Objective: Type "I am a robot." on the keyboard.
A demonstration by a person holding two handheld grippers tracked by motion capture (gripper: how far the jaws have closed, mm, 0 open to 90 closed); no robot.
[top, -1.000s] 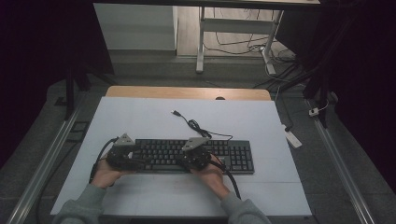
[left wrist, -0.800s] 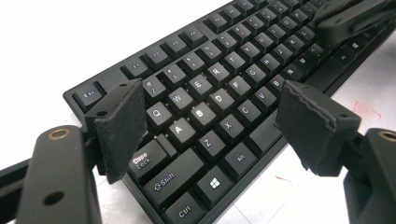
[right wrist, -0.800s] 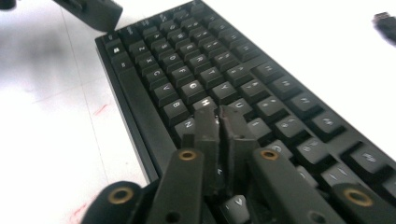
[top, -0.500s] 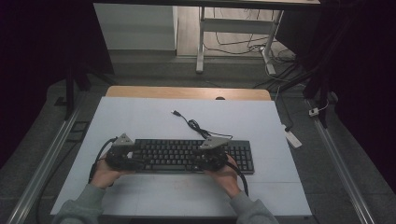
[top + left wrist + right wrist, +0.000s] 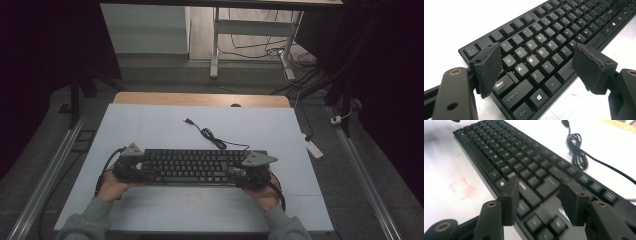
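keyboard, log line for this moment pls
left gripper: open over keyboard left end | right gripper: jaws just opened, nothing held, over right end | cable: loose behind

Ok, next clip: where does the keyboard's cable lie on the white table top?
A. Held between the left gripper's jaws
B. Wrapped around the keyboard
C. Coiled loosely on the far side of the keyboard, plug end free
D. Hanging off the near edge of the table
C: in the high view the cable runs from the back edge of the keyboard in a loose coil, and its plug lies free on the white table top.
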